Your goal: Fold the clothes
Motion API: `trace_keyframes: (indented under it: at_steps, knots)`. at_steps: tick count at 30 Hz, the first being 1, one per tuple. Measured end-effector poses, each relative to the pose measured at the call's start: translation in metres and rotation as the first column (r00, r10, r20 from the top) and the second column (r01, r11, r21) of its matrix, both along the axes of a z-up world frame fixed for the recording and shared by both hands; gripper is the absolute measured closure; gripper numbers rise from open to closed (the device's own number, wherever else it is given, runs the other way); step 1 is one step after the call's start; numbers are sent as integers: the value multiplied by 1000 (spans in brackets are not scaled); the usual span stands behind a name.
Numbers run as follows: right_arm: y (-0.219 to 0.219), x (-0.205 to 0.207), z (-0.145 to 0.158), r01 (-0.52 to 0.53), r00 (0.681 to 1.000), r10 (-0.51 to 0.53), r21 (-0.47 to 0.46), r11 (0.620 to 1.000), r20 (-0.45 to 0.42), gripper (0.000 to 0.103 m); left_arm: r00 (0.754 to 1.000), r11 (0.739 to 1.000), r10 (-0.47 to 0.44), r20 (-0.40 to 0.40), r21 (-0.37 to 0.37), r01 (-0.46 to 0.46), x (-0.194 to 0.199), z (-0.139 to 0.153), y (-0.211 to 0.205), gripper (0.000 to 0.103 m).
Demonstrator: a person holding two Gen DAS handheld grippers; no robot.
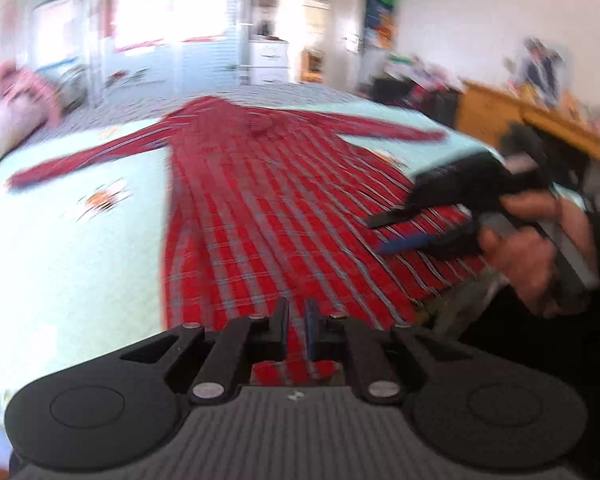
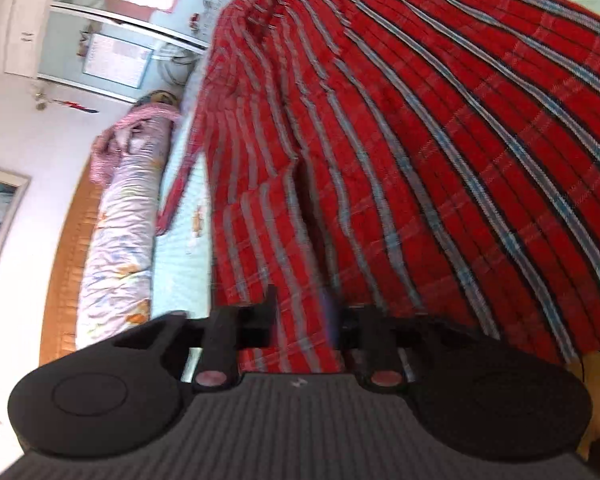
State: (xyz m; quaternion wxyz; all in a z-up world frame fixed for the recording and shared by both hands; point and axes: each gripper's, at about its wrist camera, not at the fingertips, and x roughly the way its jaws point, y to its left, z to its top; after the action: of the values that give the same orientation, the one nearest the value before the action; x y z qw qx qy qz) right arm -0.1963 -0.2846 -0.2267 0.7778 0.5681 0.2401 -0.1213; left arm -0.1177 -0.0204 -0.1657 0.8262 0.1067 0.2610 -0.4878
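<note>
Left gripper (image 1: 296, 312) first: its jaws are drawn almost together, just a slim gap, and the hem of the red plaid shirt (image 1: 260, 200) runs up between them; whether the pads actually pinch the cloth is hard to tell through the blur. The shirt lies spread flat on the pale blue bedspread (image 1: 80, 248), both sleeves stretched out to the sides, collar at the far end.

Over to the right: a hand (image 1: 540, 248) carries the right gripper (image 1: 384, 232) low over the shirt's right hem, fingers parted about halfway. From its own camera, the right gripper (image 2: 300, 316) has the hem edge of the shirt (image 2: 420, 140) sitting between its jaws, with the pads not pressing on the fabric.
</note>
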Motion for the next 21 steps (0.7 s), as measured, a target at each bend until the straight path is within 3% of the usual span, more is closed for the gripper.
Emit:
trace_keyframes:
  at_steps: [3,6,11,14,16,17,18,21]
  knots:
    - [13,3,4,-44,998,42,-60,997,-38,53,991,991,130,-34,-13,-131,19,1,12,82]
    - [18,3,-8,-58,997,56,-33,998,-50,53,977,978,207,-58,-19,-208,41,0,14,78]
    - [17,7,-12,-63,997,62,-14,998,-40,53,978,979,203,-57,38,-201,63,-10,-8,75]
    - [16,4,-13,-72,997,71,-16,997,-34,54,977,983,183,-108,52,-178,69,-15,-13,74]
    - [16,1,-17,-88,996,87,-13,996,-33,74,975,984,174,-137,49,-169,71,-20,-14,73]
    - [17,0,-19,-93,995,92,-11,996,-40,96,973,984,178,-147,53,-172,73,-23,-15,73]
    - [19,-1,-21,-98,994,97,-9,995,-47,101,970,983,182,-162,57,-175,74,-26,-15,73]
    - [22,-3,-22,-102,994,102,-4,995,-44,101,959,981,188,-214,75,-176,77,-35,-15,72]
